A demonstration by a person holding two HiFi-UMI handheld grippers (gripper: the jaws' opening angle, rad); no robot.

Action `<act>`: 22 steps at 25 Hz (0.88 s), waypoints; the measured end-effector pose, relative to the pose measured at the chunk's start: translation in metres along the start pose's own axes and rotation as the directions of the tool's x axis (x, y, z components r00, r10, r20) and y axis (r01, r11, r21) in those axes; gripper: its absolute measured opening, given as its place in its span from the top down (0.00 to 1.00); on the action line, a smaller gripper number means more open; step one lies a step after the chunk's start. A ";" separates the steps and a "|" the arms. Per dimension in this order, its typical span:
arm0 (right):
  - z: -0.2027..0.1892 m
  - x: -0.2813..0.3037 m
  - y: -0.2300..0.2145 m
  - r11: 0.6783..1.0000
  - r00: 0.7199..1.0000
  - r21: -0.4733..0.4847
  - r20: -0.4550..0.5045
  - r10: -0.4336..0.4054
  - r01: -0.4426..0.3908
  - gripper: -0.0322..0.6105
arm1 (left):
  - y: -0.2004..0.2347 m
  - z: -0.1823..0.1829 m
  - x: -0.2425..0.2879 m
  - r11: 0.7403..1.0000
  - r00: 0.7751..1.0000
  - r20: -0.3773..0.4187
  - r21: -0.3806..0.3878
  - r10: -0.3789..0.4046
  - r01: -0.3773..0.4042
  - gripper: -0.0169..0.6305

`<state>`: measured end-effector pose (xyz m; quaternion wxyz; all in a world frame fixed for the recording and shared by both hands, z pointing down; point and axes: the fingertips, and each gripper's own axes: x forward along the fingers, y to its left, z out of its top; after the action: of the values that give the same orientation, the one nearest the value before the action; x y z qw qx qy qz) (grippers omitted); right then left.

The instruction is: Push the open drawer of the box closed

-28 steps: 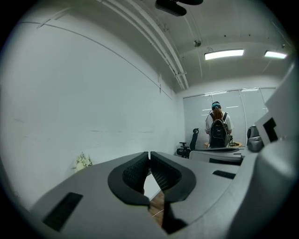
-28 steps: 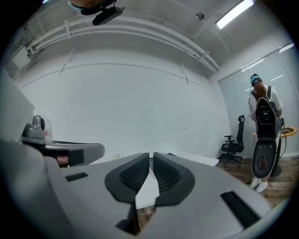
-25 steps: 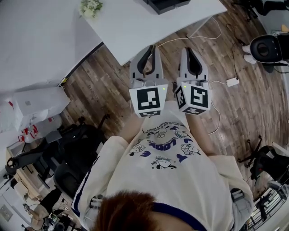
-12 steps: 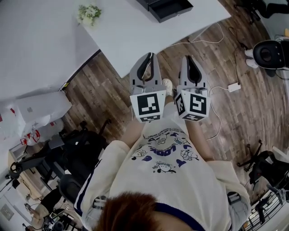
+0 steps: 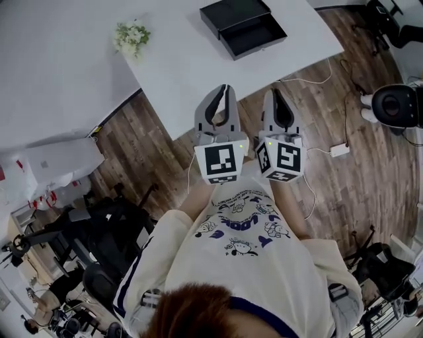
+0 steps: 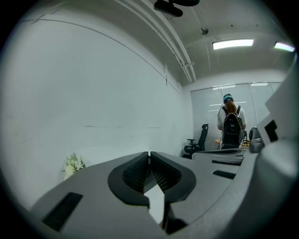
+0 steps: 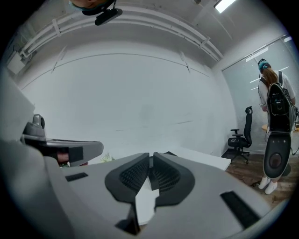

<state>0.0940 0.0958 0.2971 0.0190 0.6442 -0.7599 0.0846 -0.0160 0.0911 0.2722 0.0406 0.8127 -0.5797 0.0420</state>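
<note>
A black box (image 5: 231,13) lies on the white table (image 5: 192,59) at the top of the head view, with its black drawer (image 5: 254,38) pulled out toward the table's near edge. My left gripper (image 5: 221,90) and right gripper (image 5: 275,93) are side by side below the table's corner, over the wooden floor, well short of the box. Both are shut with nothing between the jaws. In the left gripper view the left gripper (image 6: 149,154) has its tips touching. The right gripper (image 7: 152,155) points at a white wall, and a sliver of the box (image 7: 169,152) shows just past its tips.
A small white flower bunch (image 5: 130,36) stands on the table's left part. Black office chairs (image 5: 99,231) crowd the lower left. A round black device (image 5: 394,105) and a white cable with adapter (image 5: 340,150) lie at the right. A person with a backpack (image 6: 230,126) stands far off.
The view has shifted so that the table and the black box with its open drawer have come further into sight. Both grippers sit slightly higher and closer to the table edge.
</note>
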 end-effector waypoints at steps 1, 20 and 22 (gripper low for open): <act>0.001 0.007 -0.004 1.000 1.000 0.000 -0.003 0.008 -0.008 0.88 | -0.001 0.001 0.008 1.000 1.000 -0.001 -0.002 0.005 -0.005 0.94; -0.012 0.077 -0.040 0.994 0.991 0.017 -0.078 0.104 -0.103 0.88 | -0.005 -0.016 0.078 0.995 0.994 -0.058 -0.033 0.095 -0.097 0.94; -0.015 0.083 -0.041 0.994 0.991 0.021 -0.085 0.104 -0.103 0.88 | -0.001 -0.020 0.082 0.994 0.992 -0.068 -0.036 0.103 -0.106 0.94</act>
<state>0.1194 0.0110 0.3273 0.0419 0.5997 -0.7901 0.1196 0.0111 0.0162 0.3011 0.0737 0.7784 -0.6206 0.0595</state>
